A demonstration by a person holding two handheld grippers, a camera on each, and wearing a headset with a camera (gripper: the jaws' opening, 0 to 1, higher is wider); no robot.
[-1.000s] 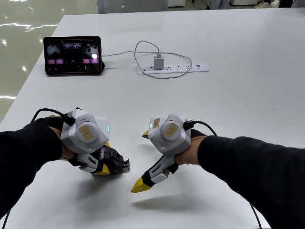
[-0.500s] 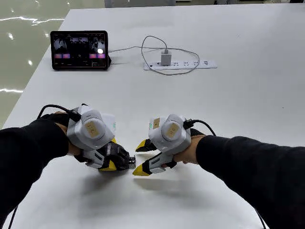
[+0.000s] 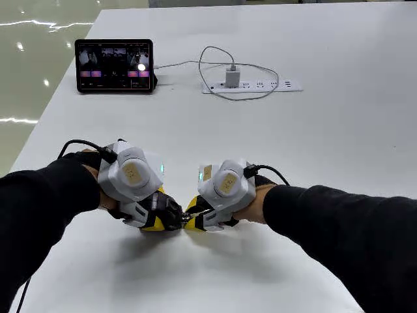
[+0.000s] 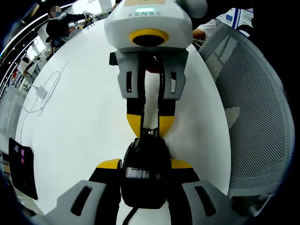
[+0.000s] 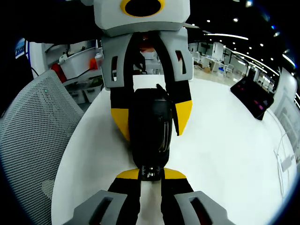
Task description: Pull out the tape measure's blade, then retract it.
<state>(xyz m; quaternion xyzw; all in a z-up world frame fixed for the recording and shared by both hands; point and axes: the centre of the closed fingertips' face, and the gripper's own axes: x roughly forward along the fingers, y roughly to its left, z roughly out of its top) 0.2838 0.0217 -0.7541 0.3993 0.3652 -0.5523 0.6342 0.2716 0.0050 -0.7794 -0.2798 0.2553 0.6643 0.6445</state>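
1. Left gripper (image 4: 144,165): I have the jaws at medium width, clamped on the flanks of the tape measure (image 4: 143,183), with one yellow tip on each side of the black case. The case mouth points straight ahead of the tips.

2. Right gripper (image 5: 150,174): I have the jaws narrowed almost to touching, and the end hook (image 5: 150,170) of the blade sits between the tips. I judge it gripped, though the contact itself is hidden.

3. The two grippers meet nose to nose, low over the table (image 3: 326,143). No blade shows outside the case, so I take the pull-out as the step in hand.

4. Procedure, as I judge it:
   - I fix the left gripper firmly in place.
   - I draw the right gripper straight back along its own jaw axis, in line with the case mouth.
   - A sideways or twisting pull could kink the blade or slip the hook out of the tips.
   - The pinch must be tight, because a released blade would snap back into the case.

5. Far ahead of both tools lie a power strip (image 3: 251,86) and a tablet (image 3: 115,65), well apart from the pull line.
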